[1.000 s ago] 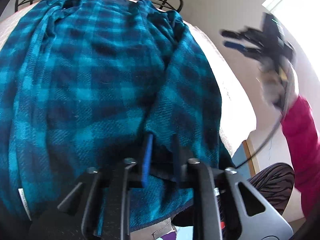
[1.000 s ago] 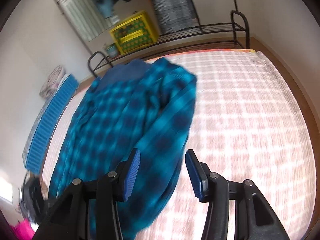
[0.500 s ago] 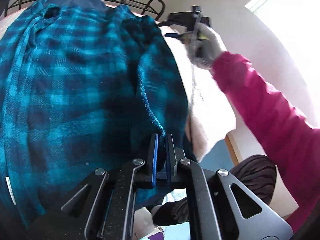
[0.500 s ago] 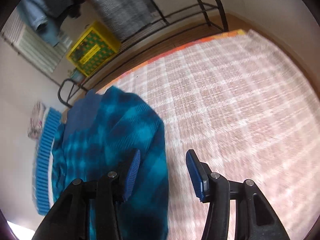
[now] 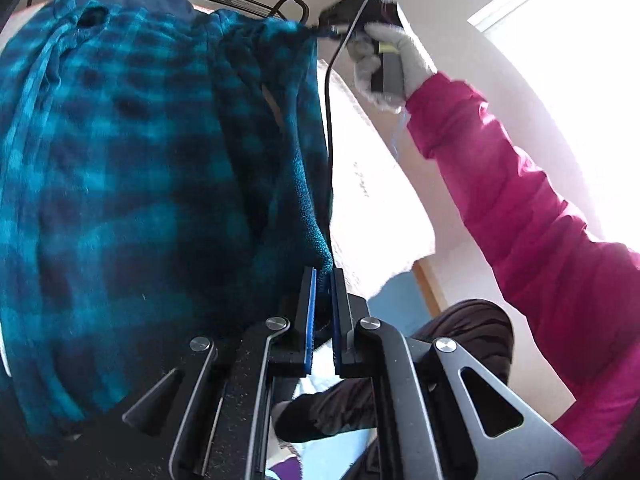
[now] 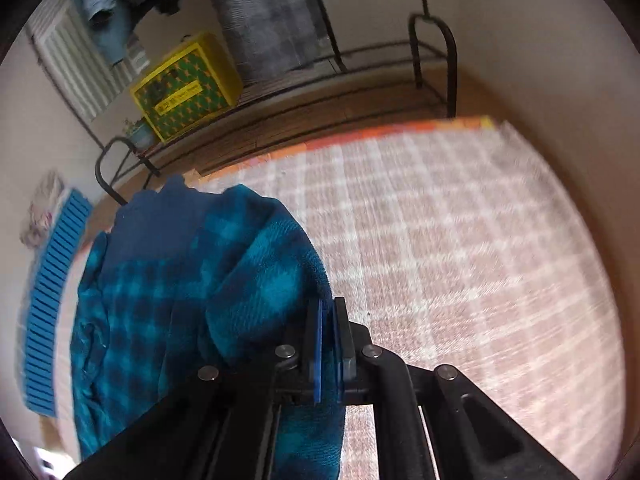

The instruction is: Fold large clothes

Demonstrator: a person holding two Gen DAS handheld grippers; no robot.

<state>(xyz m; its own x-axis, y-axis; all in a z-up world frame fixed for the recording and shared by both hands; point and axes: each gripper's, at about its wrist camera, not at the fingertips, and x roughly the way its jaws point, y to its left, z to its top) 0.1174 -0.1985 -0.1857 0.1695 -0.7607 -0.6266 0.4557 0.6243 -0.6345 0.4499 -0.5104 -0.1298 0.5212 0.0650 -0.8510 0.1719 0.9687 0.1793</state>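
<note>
Left gripper [image 5: 323, 280]: jaws nearly closed, pinching the near edge of the teal plaid garment [image 5: 132, 168], which spreads ahead of and to the left of the jaws over the bed [image 6: 460, 248]. Right gripper [image 6: 328, 312]: jaws pressed together with a fold of the same garment between the pads; most of the cloth bunches to the left of these jaws, checked bed cover bare to their right. Seen from the left wrist, the right hand [image 5: 384, 64] in a pale glove sits well beyond the left jaws, at the far end of the same garment edge, pink sleeve [image 5: 520, 216] trailing back. Judgement: step in hand is taking the long side edge at both ends for a lengthwise fold. To do it well: keep the edge lightly taut between the two grips, lift both ends together, carry across level so the fold line stays straight, release only once the edges meet. Risk: thick fleece slipping from a shallow pinch.
</note>
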